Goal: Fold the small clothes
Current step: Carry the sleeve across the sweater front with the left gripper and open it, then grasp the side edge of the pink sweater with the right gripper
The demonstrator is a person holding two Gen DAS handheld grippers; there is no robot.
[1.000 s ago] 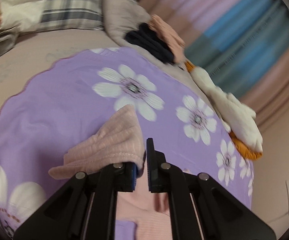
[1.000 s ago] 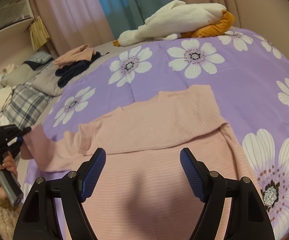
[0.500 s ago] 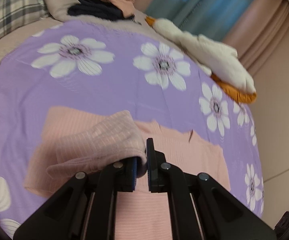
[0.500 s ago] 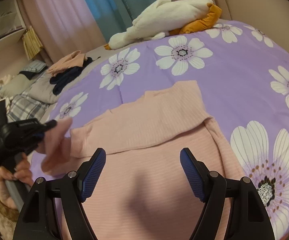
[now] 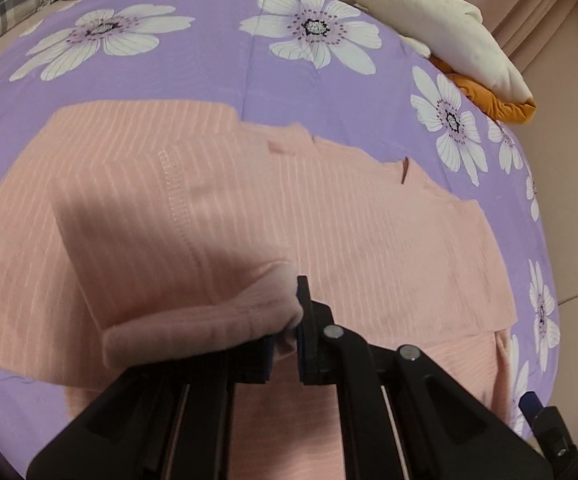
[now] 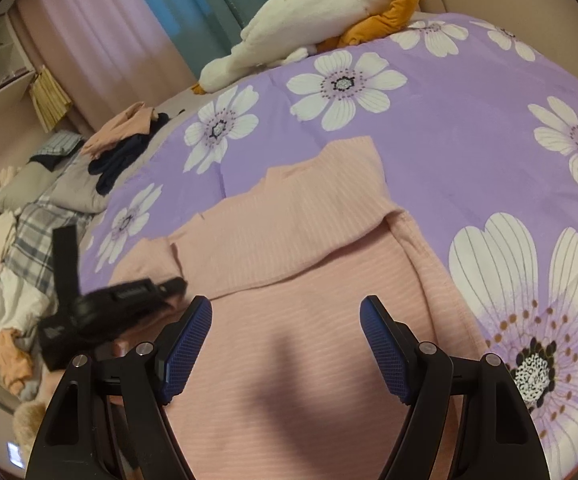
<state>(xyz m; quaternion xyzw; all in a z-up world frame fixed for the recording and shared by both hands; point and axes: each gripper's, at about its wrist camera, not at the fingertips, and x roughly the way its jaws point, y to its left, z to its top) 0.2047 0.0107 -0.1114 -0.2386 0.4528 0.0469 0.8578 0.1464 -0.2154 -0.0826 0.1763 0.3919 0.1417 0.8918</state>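
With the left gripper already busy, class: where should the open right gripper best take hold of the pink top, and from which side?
Probably the pink top's right side edge, approached from the flowered purple cover. That hem lies free with bare cover beside it, so one finger can slide under. The right gripper is open above the body; the left gripper pinches the sleeve cuff.

Both wrist cameras look steeply down, close over the pink top (image 5: pixel 329 208) (image 6: pixel 289 340) on the floral bedspread (image 5: pixel 209 72) (image 6: pixel 469 140), plush goose (image 5: pixel 429 12) (image 6: pixel 321 12) toward 1 o'clock.
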